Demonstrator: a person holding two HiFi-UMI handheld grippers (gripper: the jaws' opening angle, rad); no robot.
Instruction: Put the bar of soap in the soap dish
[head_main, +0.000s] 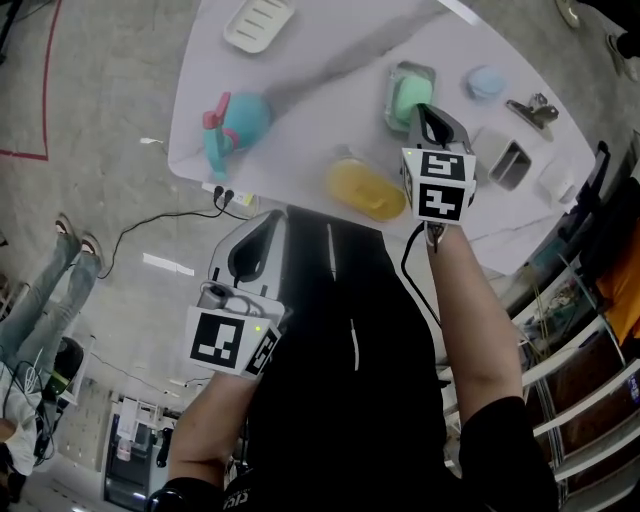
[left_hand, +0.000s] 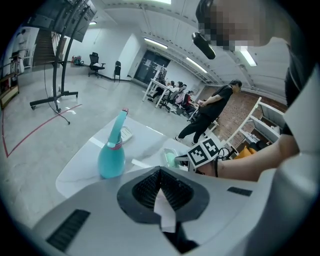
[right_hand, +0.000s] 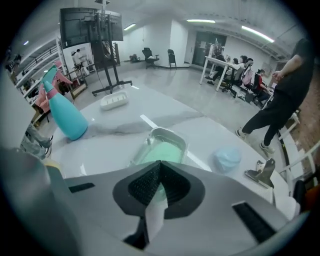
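Right tongs (head_main: 428, 112) point down over the white surface (head_main: 330, 60), tips just above the green bar of soap (head_main: 408, 98). The bar lies in a shallow glossy tray (head_main: 428, 72), well apart from the white ribbed dish (head_main: 259, 22) at the far corner. The right gripper view settles the grip: pads pressed together, nothing between them, soap and tray showing just past the tips.

Left tongs (head_main: 265, 235) hang off the near edge of the surface. Their own view shows them pressed together too, and empty.

Only the head view takes in the full spread: teal spray bottle (head_main: 238, 122), a yellow object (head_main: 365, 190) near the edge, a pale blue round thing (head_main: 487, 82), a binder clip (head_main: 532, 110) and a small metal piece (head_main: 510, 165). I can't tell what the yellow and blue items are.

The left gripper view adds the room: a rolling screen stand (left_hand: 59, 65), people at desks (left_hand: 172, 92) and a person in black (left_hand: 212, 107) bent over one.

From the head view the right tongs cover the near end of the tray, so whether the tips touch the soap is unclear. The only print showing is the black-and-white square pattern on each marker cube (head_main: 438, 185). No lettering can be read.
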